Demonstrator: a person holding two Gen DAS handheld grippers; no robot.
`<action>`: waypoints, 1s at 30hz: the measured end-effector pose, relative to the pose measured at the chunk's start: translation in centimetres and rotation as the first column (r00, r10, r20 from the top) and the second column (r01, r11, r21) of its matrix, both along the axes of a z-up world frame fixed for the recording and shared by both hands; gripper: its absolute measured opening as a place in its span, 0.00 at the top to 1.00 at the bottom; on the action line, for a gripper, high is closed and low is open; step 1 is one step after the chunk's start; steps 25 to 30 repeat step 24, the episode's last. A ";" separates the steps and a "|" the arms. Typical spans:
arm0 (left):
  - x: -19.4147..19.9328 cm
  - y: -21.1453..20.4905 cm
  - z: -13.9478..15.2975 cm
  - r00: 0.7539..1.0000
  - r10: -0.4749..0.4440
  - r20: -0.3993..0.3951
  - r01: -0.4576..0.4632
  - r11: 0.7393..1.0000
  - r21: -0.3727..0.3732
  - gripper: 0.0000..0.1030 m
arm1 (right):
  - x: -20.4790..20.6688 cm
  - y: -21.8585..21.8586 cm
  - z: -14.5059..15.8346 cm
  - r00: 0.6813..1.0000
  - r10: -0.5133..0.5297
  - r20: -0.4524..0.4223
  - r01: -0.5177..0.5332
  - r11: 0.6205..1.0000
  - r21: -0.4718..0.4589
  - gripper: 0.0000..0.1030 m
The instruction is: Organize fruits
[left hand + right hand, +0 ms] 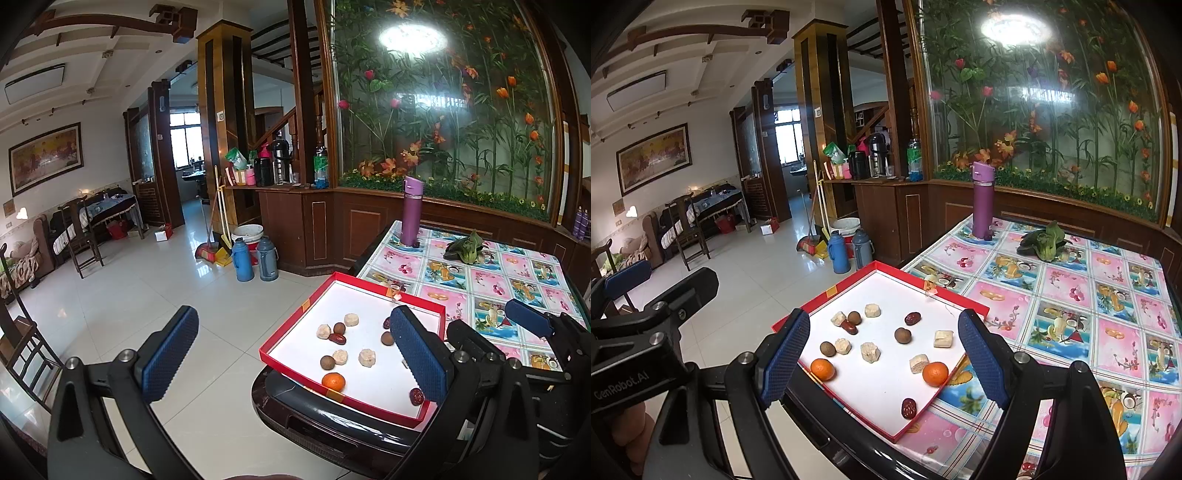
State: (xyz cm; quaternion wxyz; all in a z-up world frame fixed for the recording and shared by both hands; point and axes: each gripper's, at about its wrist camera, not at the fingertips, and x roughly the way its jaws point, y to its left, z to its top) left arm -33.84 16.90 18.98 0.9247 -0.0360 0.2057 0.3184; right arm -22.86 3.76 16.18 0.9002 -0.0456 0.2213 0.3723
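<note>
- Two oranges in the red tray (827,291): one (823,369) at its left edge, one (935,373) at its right edge.
- Three red dates (912,318), (849,327), (908,408).
- Three brown round longans (854,317), (902,335), (827,349).
- Six pale chunks (872,310), (838,318), (943,338), (843,346), (870,352), (919,363).
- One purple bottle (981,201) and one leafy green vegetable (1043,243), both toward the bench's far edge.

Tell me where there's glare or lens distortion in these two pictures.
Left wrist view: white glare on the glass panel, straight pillars bowed by the fisheye, corners dark. Right wrist view: the same glare, the table edge curved.
</note>
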 end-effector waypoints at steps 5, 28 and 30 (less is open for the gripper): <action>0.0 0.0 0.0 1.000 -0.001 0.001 0.001 1.000 0.001 0.00 | 0.1 0.1 0.0 1.000 -0.004 -0.010 0.004 1.000 0.002 0.20; 1.9 0.2 -0.4 1.000 -0.030 -0.008 0.030 0.999 0.017 0.00 | 0.6 0.6 -0.3 1.000 -0.007 -0.023 0.006 1.000 -0.010 0.20; 1.9 0.2 -0.4 1.000 -0.030 -0.008 0.030 0.999 0.017 0.00 | 0.6 0.6 -0.3 1.000 -0.007 -0.023 0.006 1.000 -0.010 0.20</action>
